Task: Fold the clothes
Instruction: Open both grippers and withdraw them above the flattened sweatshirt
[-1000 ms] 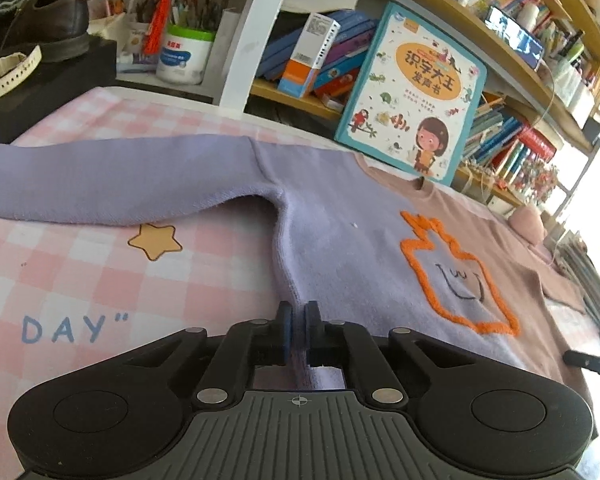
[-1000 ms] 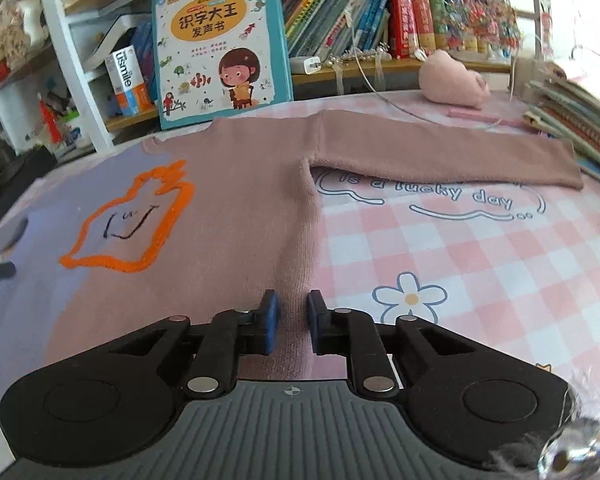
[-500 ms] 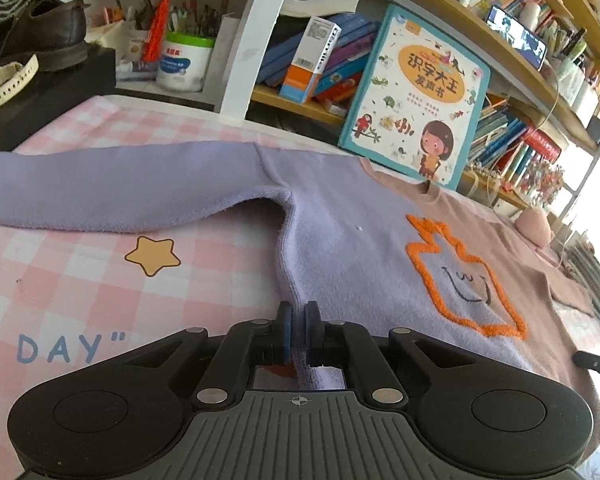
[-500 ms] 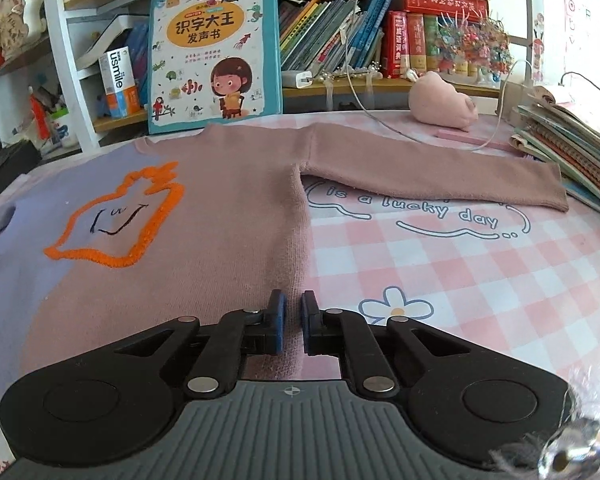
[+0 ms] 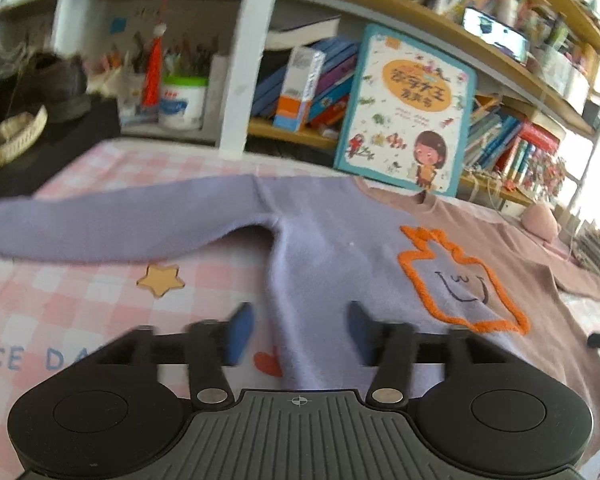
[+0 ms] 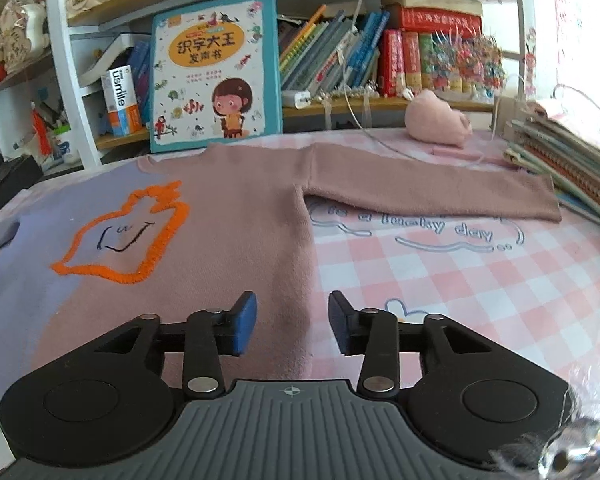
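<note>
A lilac-and-pink knitted sweater [image 5: 340, 248] lies flat, sleeves outspread for folding, its hem corners between left gripper [image 5: 298, 330] and right gripper [image 6: 292, 326], both opening, unpinched.

Crowded bookshelves [image 6: 340, 60], pink checked tablecloth [image 6: 460, 280], bright daylight right

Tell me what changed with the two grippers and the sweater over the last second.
Both let go: the left gripper and right gripper, earlier pinched on the hem, are opening, pads clear of the cloth. The sweater lies flat as before, sleeves spread on the checked tablecloth.
</note>
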{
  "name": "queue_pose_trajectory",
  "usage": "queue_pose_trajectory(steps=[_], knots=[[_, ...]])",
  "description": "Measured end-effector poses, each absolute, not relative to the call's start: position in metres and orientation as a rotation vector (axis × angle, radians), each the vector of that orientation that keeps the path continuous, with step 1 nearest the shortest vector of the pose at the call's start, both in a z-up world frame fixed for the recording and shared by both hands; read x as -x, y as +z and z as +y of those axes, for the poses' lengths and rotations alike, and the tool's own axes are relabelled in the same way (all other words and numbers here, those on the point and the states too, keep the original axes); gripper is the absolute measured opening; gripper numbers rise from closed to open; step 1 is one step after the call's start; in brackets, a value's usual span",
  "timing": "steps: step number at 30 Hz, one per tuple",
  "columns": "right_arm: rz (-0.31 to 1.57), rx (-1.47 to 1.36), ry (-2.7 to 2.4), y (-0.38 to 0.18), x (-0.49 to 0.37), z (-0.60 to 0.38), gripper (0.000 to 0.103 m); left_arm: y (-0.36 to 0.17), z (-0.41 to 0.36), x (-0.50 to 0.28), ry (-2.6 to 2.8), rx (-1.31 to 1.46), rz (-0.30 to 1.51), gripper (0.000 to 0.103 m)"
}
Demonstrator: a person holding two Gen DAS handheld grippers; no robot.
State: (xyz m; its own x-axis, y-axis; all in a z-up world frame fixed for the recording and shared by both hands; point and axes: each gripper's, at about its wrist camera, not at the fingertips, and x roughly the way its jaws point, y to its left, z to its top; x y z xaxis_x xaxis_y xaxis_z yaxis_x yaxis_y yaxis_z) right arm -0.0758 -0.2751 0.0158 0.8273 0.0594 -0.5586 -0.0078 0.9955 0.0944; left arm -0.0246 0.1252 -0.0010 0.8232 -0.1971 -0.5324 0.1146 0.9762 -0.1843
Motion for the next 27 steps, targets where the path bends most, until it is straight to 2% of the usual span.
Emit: queue_pose_trajectory(steps=[2,4,9,27], knots=[[0.580,-0.070,0.039,0.018,0.077,-0.270,0.051,0.002,0.117,0.029,-0.162,0.091,0.559,0.069],[0.568,-0.058,0.048,0.019,0.078,-0.266,0.063,0.004,0.109,0.032,-0.151,0.039,0.544,0.075],[0.548,-0.019,0.066,0.019,0.079,-0.255,0.079,0.001,0.103,0.039,-0.150,0.012,0.547,0.084],[0.562,0.034,0.096,0.012,0.077,-0.239,0.084,-0.009,0.098,0.036,-0.154,0.011,0.589,0.089]])
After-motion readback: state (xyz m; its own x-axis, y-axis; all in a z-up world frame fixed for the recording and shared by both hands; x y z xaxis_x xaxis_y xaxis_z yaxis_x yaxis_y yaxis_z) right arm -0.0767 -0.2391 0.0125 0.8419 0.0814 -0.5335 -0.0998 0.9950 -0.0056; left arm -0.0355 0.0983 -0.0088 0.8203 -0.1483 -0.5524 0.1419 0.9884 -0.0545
